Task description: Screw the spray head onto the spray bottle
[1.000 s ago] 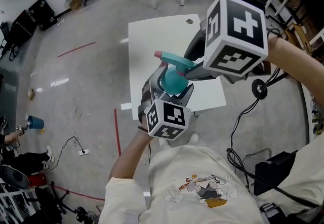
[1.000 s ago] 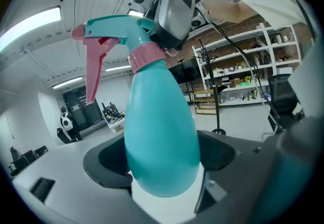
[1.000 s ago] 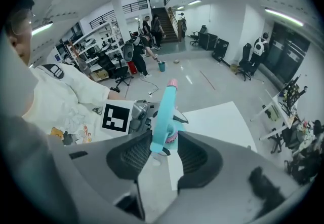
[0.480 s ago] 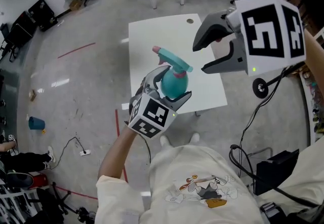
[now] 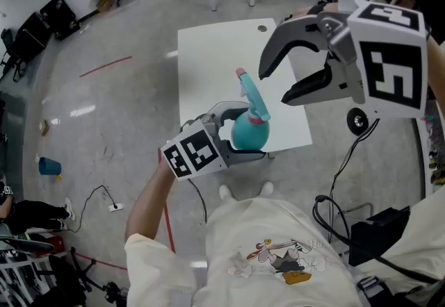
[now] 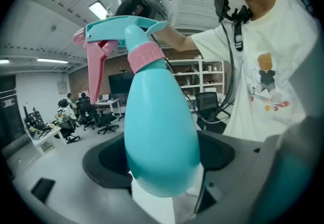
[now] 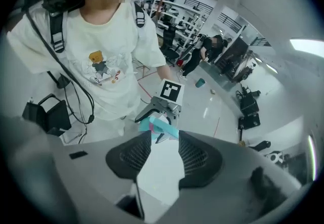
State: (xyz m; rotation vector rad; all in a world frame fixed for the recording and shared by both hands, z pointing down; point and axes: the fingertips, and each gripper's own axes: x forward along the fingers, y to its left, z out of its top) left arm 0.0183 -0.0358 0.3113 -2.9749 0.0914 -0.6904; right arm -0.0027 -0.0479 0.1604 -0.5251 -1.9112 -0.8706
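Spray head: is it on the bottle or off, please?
On: the spray head sits on the bottle neck, pink collar seated; tightness unclear.

No lettering, brand or number is legible anywhere; the shirt point(image 5: 268, 233) carries only a cartoon print without readable words.

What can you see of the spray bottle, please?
The bottle is glossy teal plastic with a teardrop body. A ribbed pink collar and a teal spray head with a pink trigger sit on its neck. The left tongs clamp its lower body and hold it in the air, head up, above the white table. The open right tongs stand clear of it.
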